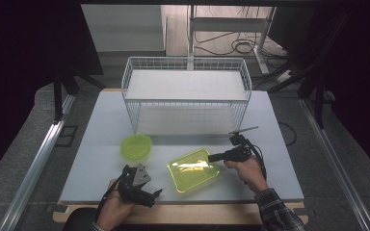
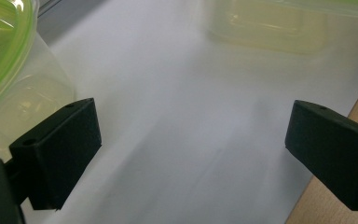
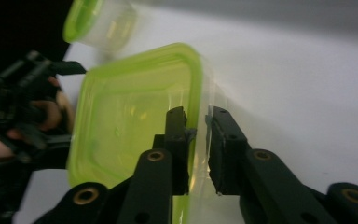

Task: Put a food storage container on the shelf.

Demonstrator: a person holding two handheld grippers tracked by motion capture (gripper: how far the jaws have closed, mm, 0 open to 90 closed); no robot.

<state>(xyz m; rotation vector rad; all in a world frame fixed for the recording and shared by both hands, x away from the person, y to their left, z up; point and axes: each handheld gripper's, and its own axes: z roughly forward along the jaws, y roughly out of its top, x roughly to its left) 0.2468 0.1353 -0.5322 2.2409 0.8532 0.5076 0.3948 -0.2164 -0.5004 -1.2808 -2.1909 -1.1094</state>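
A square clear container with a lime-green rim [image 1: 192, 169] [image 3: 130, 116] lies on the white table [image 1: 96, 144], near the front. My right gripper [image 1: 213, 157] [image 3: 198, 130] reaches in from the container's right side. Its jaws are shut on the right rim and wall, one pad inside and one outside. A smaller round green-rimmed container [image 1: 136, 146] [image 3: 98, 23] sits to the left and farther back. My left gripper [image 1: 153, 194] [image 2: 191, 140] rests open near the front edge, left of the square container, with bare table between its jaws.
A white wire basket [image 1: 187, 62] stands at the back middle of the table. The table's wooden front edge [image 2: 354, 112] runs close beside the left gripper's right jaw. In the left gripper view, green-rimmed containers lie at the left edge [image 2: 0, 56] and at the top [image 2: 265, 28].
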